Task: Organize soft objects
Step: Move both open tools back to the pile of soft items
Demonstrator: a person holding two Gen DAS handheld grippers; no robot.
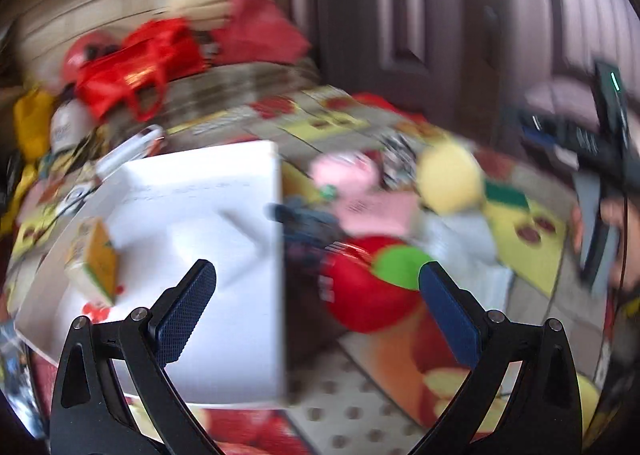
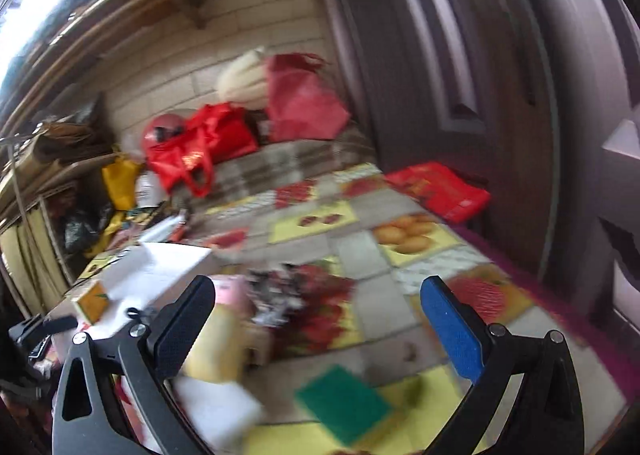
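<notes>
Both views are motion-blurred. My left gripper is open and empty above the edge of a white box. Just beyond it lies a red plush with a green patch, then a pink soft thing, a dark blue cloth, a yellow soft ball and a green sponge. My right gripper is open and empty over the table. Under it lie the yellow ball, the pink thing, the green sponge and a white cloth.
A fruit-patterned tablecloth covers the table. A small orange carton stands on the white box. Red bags and a red helmet pile at the back by a brick wall. A dark door stands at the right.
</notes>
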